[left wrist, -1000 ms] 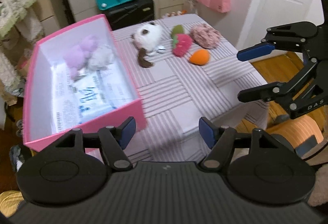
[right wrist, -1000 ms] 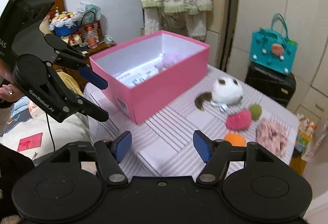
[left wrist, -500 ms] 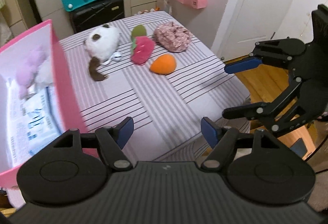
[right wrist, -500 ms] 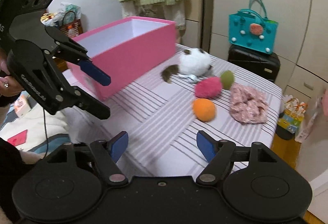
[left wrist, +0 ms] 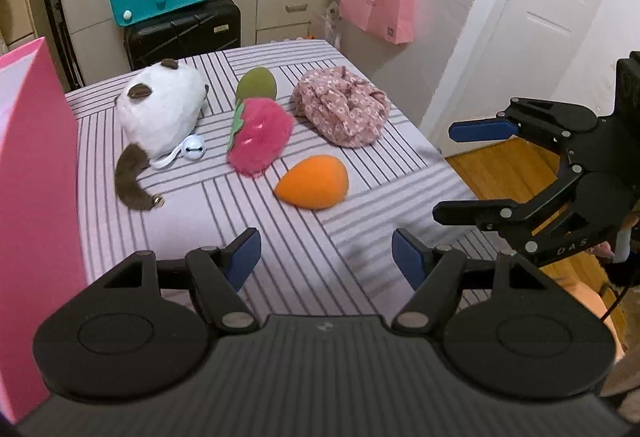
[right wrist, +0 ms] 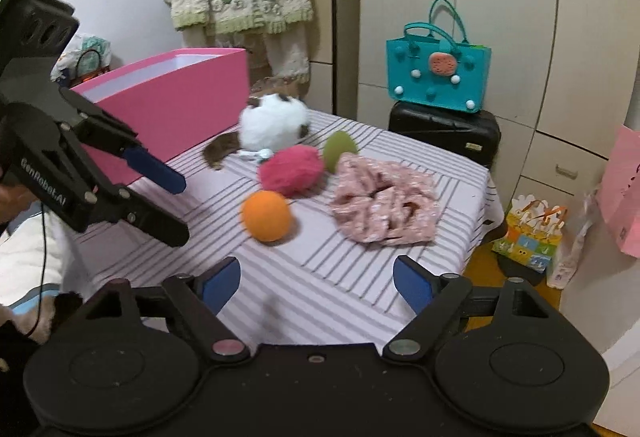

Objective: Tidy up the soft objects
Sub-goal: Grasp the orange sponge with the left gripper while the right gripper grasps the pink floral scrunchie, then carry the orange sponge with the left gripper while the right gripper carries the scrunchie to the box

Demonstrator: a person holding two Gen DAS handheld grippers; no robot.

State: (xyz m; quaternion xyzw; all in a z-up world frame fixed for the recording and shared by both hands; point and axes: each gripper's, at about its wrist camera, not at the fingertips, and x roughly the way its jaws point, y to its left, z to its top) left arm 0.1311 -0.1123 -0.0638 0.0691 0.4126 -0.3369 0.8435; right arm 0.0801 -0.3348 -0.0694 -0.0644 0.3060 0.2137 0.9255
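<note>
I've swung both grippers off the pink box [left wrist: 32, 197] toward the toys — the orange ball [left wrist: 313, 182] now lies just ahead on the striped table [left wrist: 280, 249]. My left gripper [left wrist: 326, 257] is apart and empty; my right gripper [right wrist: 316, 283] has just been opening, nothing between its fingers.

the left wrist view looks forward and down past its own claw, the left gripper [left wrist: 326, 253], over the near edge of the striped table [left wrist: 304, 249], with the right gripper [left wrist: 464, 173] off to its right. the right wrist view faces the same table from the other side of that edge. both share the orange ball [left wrist: 314, 183] [right wrist: 266, 215] ahead.
</note>
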